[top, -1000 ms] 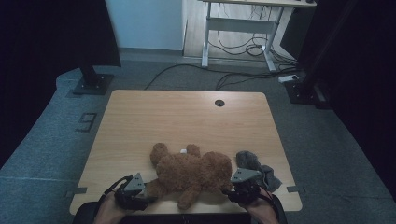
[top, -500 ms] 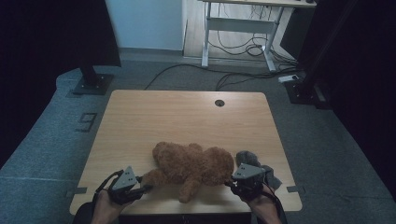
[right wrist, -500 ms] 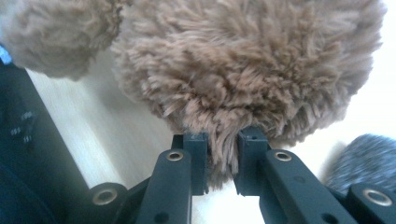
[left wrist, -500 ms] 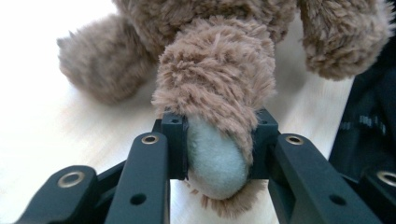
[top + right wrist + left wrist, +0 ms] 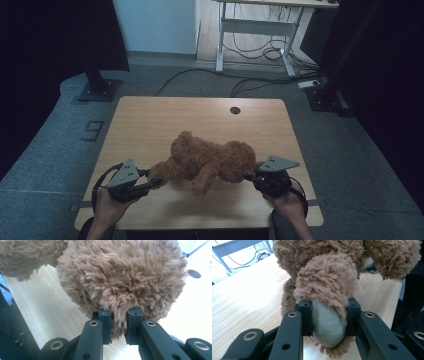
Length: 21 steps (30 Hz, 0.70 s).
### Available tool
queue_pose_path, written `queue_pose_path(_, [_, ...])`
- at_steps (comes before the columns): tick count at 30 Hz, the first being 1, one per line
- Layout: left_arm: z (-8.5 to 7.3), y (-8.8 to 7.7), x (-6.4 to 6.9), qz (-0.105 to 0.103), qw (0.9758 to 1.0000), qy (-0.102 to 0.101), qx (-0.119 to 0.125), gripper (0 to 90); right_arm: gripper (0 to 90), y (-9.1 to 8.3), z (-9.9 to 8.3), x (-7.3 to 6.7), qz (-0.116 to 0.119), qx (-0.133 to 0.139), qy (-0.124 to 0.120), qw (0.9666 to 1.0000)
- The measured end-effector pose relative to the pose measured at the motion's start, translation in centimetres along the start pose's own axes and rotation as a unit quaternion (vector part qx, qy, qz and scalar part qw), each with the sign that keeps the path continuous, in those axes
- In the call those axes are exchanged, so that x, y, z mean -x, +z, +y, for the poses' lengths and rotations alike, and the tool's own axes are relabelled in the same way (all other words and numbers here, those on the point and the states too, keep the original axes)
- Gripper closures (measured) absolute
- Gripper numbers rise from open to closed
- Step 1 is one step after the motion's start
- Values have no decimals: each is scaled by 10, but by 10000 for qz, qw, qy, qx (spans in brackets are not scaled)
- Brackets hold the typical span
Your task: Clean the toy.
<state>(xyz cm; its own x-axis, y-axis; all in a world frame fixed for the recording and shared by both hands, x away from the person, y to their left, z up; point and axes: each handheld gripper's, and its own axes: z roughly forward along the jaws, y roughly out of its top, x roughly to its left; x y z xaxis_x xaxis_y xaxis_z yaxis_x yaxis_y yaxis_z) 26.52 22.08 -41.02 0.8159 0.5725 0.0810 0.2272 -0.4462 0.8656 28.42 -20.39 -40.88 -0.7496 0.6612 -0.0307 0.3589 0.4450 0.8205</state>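
1. High view: brown teddy bear (image 5: 212, 161) hung just above the near part of the wooden table (image 5: 150, 125).
2. Left gripper (image 5: 328, 317) clamped a pale-soled paw.
3. Right gripper (image 5: 118, 323) pinched fur at the bear's opposite end.

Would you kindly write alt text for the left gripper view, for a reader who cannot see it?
The left gripper is clamped on the cream-soled paw of a brown teddy bear, seen close up. Behind the bear lies a light wooden table.
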Motion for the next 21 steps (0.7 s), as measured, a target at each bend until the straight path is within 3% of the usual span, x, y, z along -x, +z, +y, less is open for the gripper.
queue_pose_path(12, [9,0,-3,-125,9998,-127,46,668,767,-3,7,6,-3,-95,226,9997])
queue_pose_path(21, [11,2,-7,-210,9994,-256,63,668,760,0,6,7,-67,-98,243,9996])
